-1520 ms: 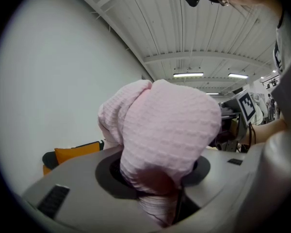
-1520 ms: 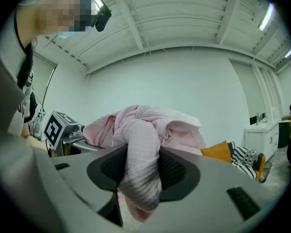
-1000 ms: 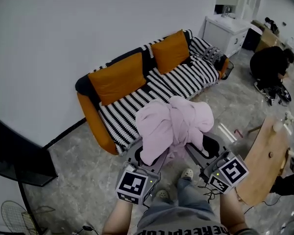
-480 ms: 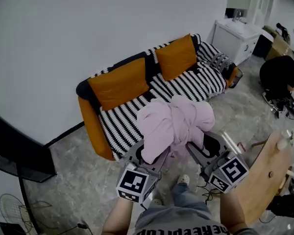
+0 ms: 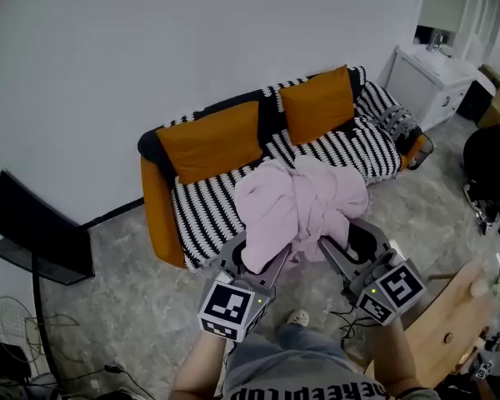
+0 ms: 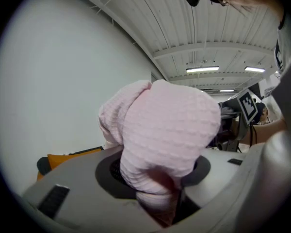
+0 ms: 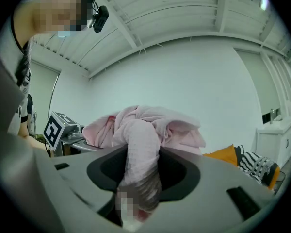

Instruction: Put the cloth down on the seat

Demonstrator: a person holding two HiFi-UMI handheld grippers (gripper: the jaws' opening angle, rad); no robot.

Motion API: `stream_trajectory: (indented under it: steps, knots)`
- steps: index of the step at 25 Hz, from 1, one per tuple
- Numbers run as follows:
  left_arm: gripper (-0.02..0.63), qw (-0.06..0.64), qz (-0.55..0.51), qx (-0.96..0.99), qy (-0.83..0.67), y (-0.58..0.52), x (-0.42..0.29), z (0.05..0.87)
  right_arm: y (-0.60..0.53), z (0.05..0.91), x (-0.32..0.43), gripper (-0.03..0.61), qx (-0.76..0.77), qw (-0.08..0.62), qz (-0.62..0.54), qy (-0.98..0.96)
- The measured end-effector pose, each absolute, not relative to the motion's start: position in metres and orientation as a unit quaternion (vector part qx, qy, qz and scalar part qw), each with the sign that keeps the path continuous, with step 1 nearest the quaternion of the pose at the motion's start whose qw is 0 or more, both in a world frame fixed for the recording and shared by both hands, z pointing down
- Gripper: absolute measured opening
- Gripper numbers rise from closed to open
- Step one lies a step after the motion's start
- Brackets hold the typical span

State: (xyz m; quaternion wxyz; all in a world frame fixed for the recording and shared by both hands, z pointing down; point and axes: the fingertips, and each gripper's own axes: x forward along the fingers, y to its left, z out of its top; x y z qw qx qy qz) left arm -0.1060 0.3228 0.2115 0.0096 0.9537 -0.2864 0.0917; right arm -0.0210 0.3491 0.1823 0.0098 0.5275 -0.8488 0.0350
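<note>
Two folds of the pink cloth [image 5: 300, 202] are clamped, one in the left hand-held gripper [image 5: 261, 265] and one in the right hand-held gripper [image 5: 337, 257]. It is held bunched in the air, short of the striped sofa seat [image 5: 204, 215].

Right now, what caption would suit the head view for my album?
Left gripper and right gripper both clamp a bunched pink cloth, held before a striped sofa with orange cushions.

A living-room mock-up inside a hall — striped sofa [image 5: 208, 211], orange cushions [image 5: 210, 140], white cabinet [image 5: 425, 77], ribbed ceiling [image 6: 208, 38].
</note>
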Motion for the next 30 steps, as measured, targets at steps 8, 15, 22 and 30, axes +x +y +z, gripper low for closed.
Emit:
stream_trajectory:
  steps: [8, 15, 22, 30]
  knots:
    - [0.227, 0.015, 0.107, 0.948, -0.299, 0.311, -0.082, 0.223, 0.336, 0.196, 0.005, 0.202, 0.517, 0.0, 0.047, -0.855]
    - [0.227, 0.023, 0.111, 0.951, -0.287, 0.285, -0.066, 0.231, 0.311, 0.202, 0.02, 0.202, 0.525, 0.005, 0.054, -0.849]
    - [0.227, 0.026, 0.109, 0.957, -0.269, 0.246, -0.056, 0.234, 0.275, 0.205, 0.029, 0.202, 0.541, 0.009, 0.059, -0.839]
    - [0.227, 0.016, 0.109, 0.962, -0.249, 0.18, -0.063, 0.227, 0.211, 0.199, 0.02, 0.202, 0.557, 0.009, 0.055, -0.829]
